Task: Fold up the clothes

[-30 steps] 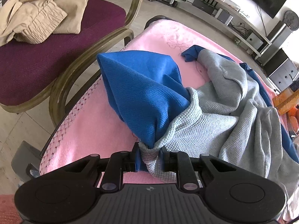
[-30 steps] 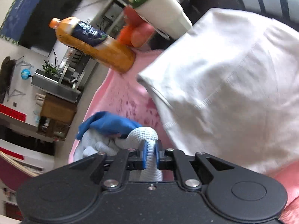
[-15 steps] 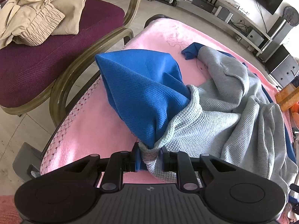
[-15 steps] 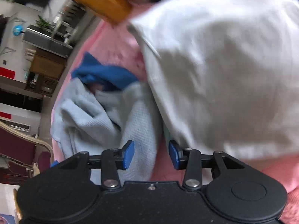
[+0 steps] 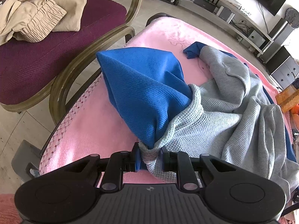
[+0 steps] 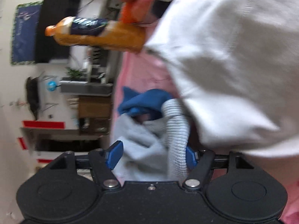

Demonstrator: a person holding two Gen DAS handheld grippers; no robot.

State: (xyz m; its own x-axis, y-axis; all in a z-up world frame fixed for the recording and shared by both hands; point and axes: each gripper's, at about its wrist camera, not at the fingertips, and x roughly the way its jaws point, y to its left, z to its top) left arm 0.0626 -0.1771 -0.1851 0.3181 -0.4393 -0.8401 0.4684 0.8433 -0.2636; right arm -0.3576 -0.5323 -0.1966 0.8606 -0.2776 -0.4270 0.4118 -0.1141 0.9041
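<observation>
Left claw [image 5: 149, 160] clamped on bunched grey-and-blue garment [image 5: 214, 123] over pink tabletop [image 5: 89, 130]; right claw [image 6: 151, 155] opening, grey cuff [image 6: 176, 130] loose between pads.

Black, ribbed left gripper [image 5: 149, 159] with silver screws, round side discs, blue pads. Same build on right gripper [image 6: 151, 155]: black body, blue fingertips [image 6: 114, 155].

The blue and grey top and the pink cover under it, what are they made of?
The blue and grey top looks like soft knitted cloth, probably cotton: its grey side shows a bumpy waffle weave and the blue side a finer knit, both matte. The pink cover looks like fuzzy fleece or towelling, with a stitched diamond pattern along its edge. The fibre itself cannot be told by looking.
</observation>
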